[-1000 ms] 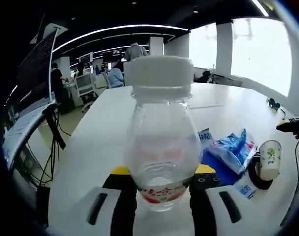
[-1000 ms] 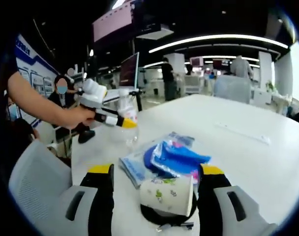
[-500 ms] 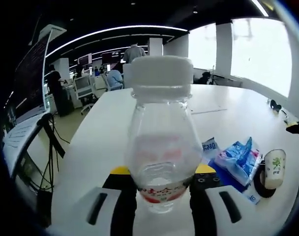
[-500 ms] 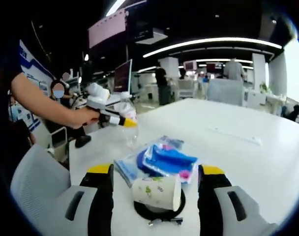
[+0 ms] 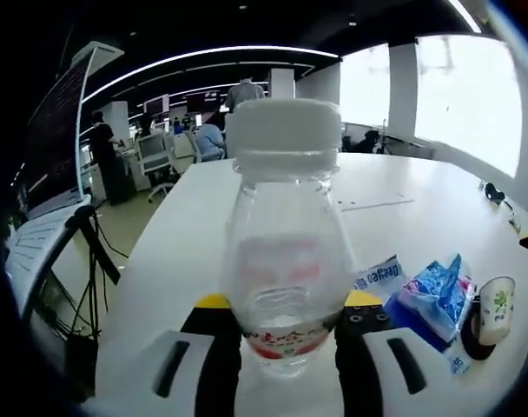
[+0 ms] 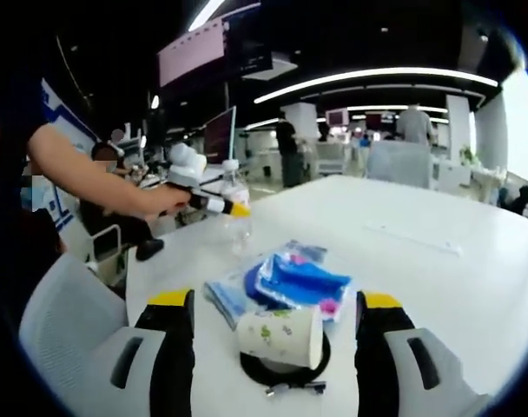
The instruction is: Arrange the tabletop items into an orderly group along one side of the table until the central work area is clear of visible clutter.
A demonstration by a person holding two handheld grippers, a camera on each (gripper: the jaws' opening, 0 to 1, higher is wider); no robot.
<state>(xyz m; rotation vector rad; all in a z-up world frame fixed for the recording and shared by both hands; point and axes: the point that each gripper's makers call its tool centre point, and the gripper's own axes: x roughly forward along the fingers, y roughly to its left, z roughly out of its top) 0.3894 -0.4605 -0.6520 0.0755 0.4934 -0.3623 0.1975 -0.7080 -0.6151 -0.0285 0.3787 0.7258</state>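
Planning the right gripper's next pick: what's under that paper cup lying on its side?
The paper cup lies on a black cable coil, whose ring shows beneath and around it. The cup hides the coil's centre. Behind it sit blue packets. The right gripper is open around the cup.

Beyond the white table [image 5: 186, 226], a tripod [image 5: 90, 252], grey chair [image 6: 60, 334] and, seemingly, office monitors [image 6: 219, 135]

I see clear bottle [image 5: 286, 269], white cap [image 5: 283, 137], red-white label; white paper cup [image 6: 281, 335] with green print; blue packets [image 6: 290, 282]; white table [image 6: 438, 261]; yellow-tipped black jaws.
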